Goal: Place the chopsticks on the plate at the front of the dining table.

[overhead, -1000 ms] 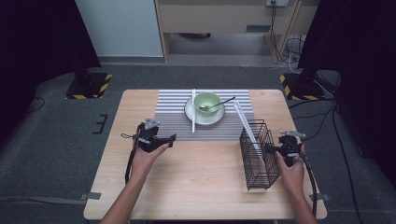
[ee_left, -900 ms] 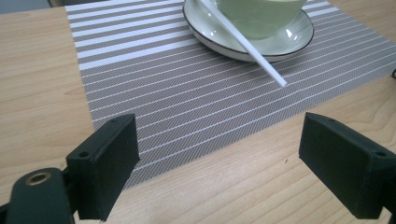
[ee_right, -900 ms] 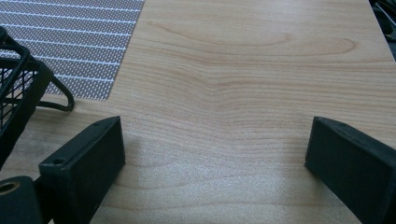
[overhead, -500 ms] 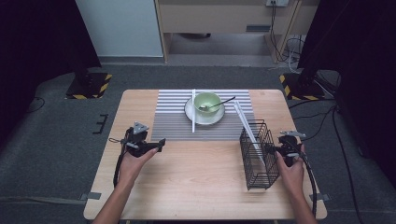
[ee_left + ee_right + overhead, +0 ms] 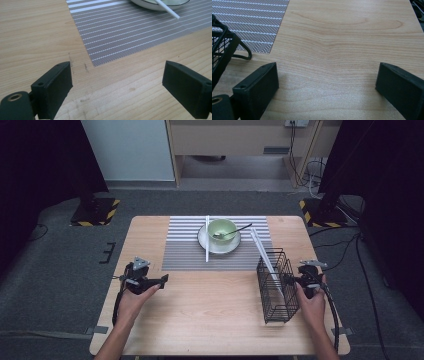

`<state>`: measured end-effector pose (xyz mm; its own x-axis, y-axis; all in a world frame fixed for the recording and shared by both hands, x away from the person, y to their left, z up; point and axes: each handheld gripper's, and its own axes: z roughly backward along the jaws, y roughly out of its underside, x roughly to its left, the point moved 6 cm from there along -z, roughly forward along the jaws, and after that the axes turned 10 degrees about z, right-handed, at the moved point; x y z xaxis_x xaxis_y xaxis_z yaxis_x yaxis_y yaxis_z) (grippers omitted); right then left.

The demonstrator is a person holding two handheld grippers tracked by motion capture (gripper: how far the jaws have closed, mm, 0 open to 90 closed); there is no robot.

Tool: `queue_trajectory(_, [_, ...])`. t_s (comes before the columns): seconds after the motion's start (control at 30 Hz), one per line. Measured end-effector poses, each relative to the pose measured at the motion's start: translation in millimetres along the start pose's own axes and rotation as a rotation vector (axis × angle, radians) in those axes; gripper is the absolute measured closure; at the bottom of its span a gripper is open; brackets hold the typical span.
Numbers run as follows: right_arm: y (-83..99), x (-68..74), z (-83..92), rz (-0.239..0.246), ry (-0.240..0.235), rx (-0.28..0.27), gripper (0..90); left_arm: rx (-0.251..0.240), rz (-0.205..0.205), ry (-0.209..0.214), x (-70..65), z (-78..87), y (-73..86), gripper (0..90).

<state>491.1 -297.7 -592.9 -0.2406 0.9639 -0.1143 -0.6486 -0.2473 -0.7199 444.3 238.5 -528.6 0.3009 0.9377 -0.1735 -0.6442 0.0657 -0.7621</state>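
Note:
My left gripper (image 5: 160,281) rests low over the bare wood at the table's left, just off the near left corner of the striped placemat (image 5: 185,251). Its jaws stand wide open with nothing between them (image 5: 117,80). My right gripper (image 5: 306,272) sits at the table's right edge beside a black wire basket (image 5: 276,287), also wide open and empty (image 5: 327,80). A white stick (image 5: 266,262) leans in the basket. On the mat, a green bowl (image 5: 222,228) with a dark spoon (image 5: 235,232) stands on a white plate (image 5: 218,246). A second white stick (image 5: 207,242) lies across the plate.
The basket's corner (image 5: 222,45) is close to the left of my right gripper's jaws. The mat's corner (image 5: 130,30) and the plate's rim (image 5: 150,4) lie ahead of the left gripper. A cable (image 5: 332,315) trails from the right gripper.
My left gripper has drawn back to the left and a little toward the person, away from the mat. The right gripper has stayed put.

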Motion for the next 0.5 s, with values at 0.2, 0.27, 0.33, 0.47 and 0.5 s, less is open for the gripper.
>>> queue_trajectory(0.2, [0.1, 0.0, -0.1, 0.004, -0.001, -0.001, 4.6, 0.016, 0.003, -0.008, 7.0, 0.6, 11.2, 7.9])
queue_trajectory(0.27, [0.1, 0.0, 0.0, 0.004, -0.001, -0.001, 4.6, 0.020, 0.002, -0.009, 8.5, 0.9, 13.5, 7.9])
queue_trajectory(0.33, [0.1, 0.0, 0.0, 0.004, -0.001, -0.001, 4.6, 0.022, 0.002, -0.011, 9.5, 0.9, 15.3, 7.9])
queue_trajectory(0.47, [0.1, 0.0, 0.0, 0.004, -0.001, -0.001, 4.7, 0.031, 0.000, -0.011, 10.7, 0.4, 19.1, 7.8])
queue_trajectory(0.5, [0.1, 0.0, 0.0, 0.004, -0.001, -0.001, 4.6, 0.032, 0.000, -0.011, 10.9, 0.2, 20.3, 7.8])
